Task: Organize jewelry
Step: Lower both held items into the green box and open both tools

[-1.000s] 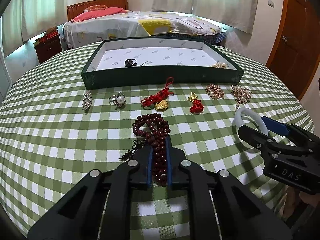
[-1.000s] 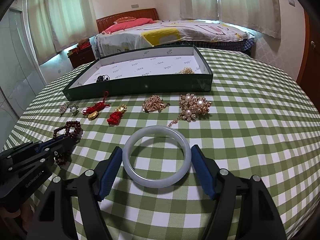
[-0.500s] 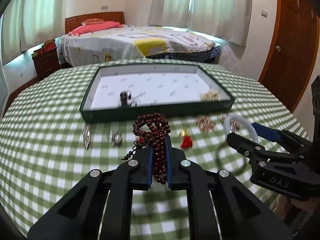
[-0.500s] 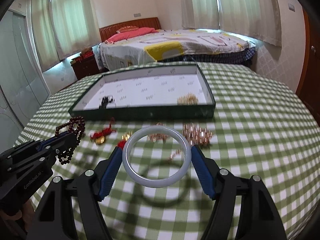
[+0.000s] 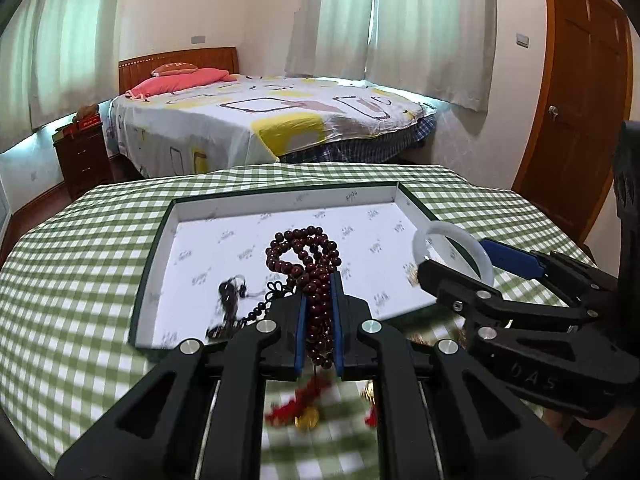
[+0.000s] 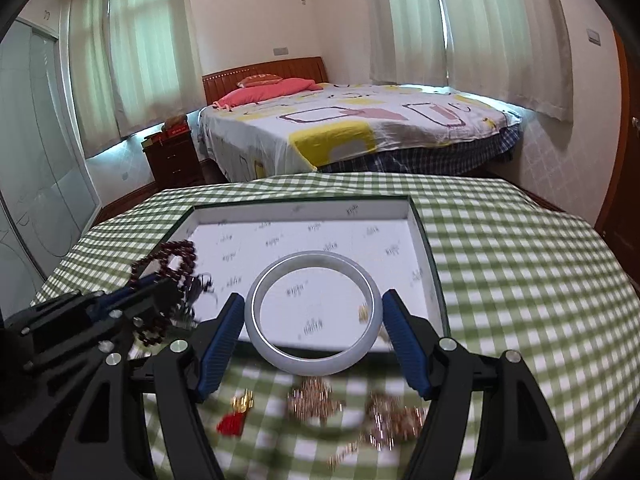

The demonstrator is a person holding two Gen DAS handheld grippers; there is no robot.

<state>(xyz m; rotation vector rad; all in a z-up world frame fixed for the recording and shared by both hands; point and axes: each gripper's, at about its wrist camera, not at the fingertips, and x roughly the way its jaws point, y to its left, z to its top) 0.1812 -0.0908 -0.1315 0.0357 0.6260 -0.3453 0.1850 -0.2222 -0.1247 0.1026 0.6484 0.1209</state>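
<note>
Left wrist view: left hand-held gripper (image 5: pixel 319 312) pinches dark red beads (image 5: pixel 308 256) at frame centre over the tray (image 5: pixel 280 208); right hand-held gripper (image 6: pixel 314 334) clamps a pale bangle (image 6: pixel 313 360).

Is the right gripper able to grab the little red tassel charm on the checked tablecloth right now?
Probably not: the right gripper is shut on the pale jade bangle, and the red tassel charm lies below it.

Jewelry pieces (image 6: pixel 316 400) on the tablecloth (image 6: pixel 500 280) are blurred beyond telling.
</note>
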